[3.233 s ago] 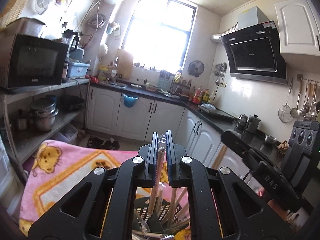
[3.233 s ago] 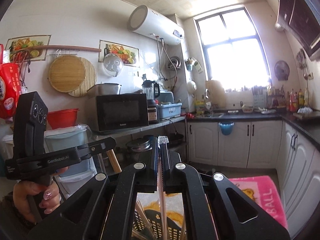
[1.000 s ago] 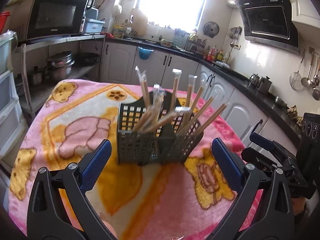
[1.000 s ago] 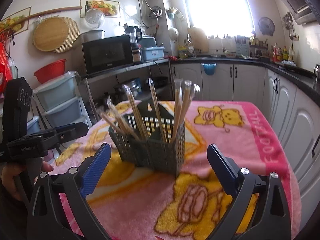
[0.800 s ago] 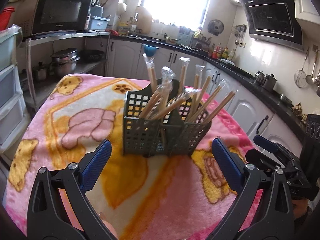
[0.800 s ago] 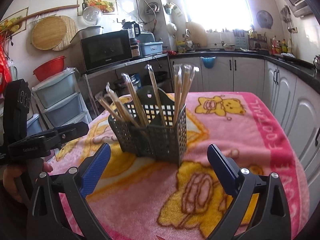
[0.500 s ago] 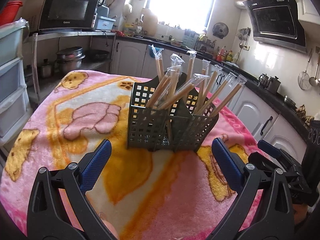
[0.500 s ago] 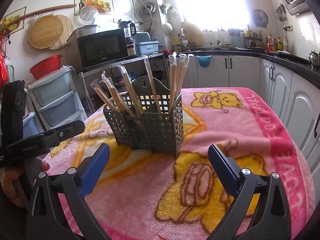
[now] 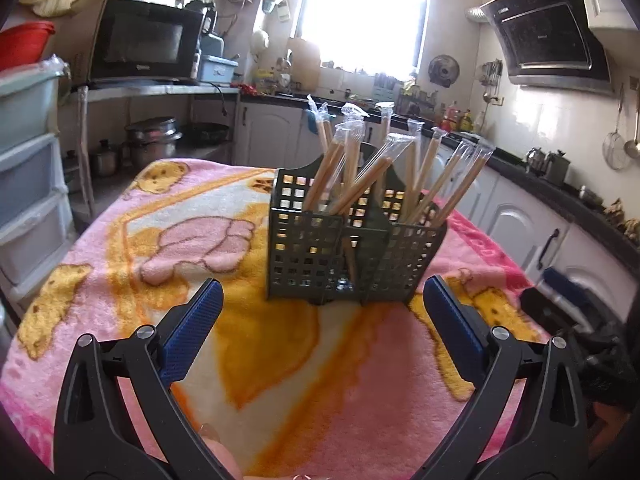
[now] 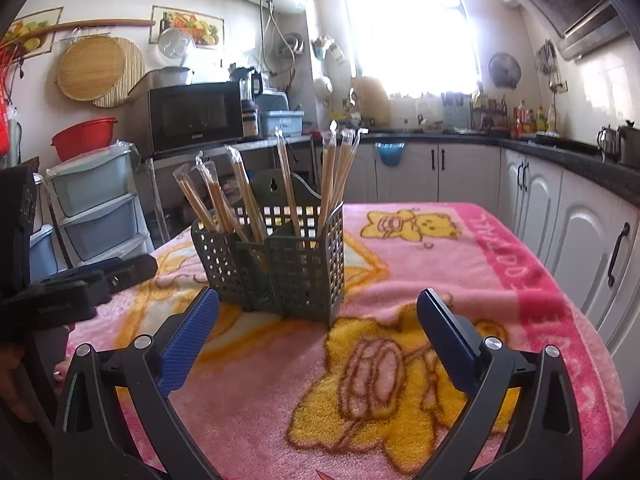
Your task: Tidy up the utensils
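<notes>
A dark grey perforated utensil basket (image 9: pixel 352 256) stands on the pink blanket-covered table (image 9: pixel 200 264). It holds several plastic-wrapped wooden chopstick pairs (image 9: pixel 360 184) that lean outward. It also shows in the right wrist view (image 10: pixel 280 264), with the chopsticks (image 10: pixel 248 200) sticking up. My left gripper (image 9: pixel 320 320) is open and empty, low over the blanket, short of the basket. My right gripper (image 10: pixel 318 324) is open and empty, also short of the basket. The left gripper's body shows at the left of the right wrist view (image 10: pixel 72 284).
The right gripper's body (image 9: pixel 576 320) sits at the table's right edge. A shelf with a microwave (image 10: pixel 192 116) and plastic drawers (image 10: pixel 96 208) stands to the left. White cabinets (image 10: pixel 560 216) and a dark counter run along the back and right.
Both grippers, earlier shut on wrapped chopsticks above the basket, are open and empty. Over the last second they have dropped lower and drawn back slightly from the basket.
</notes>
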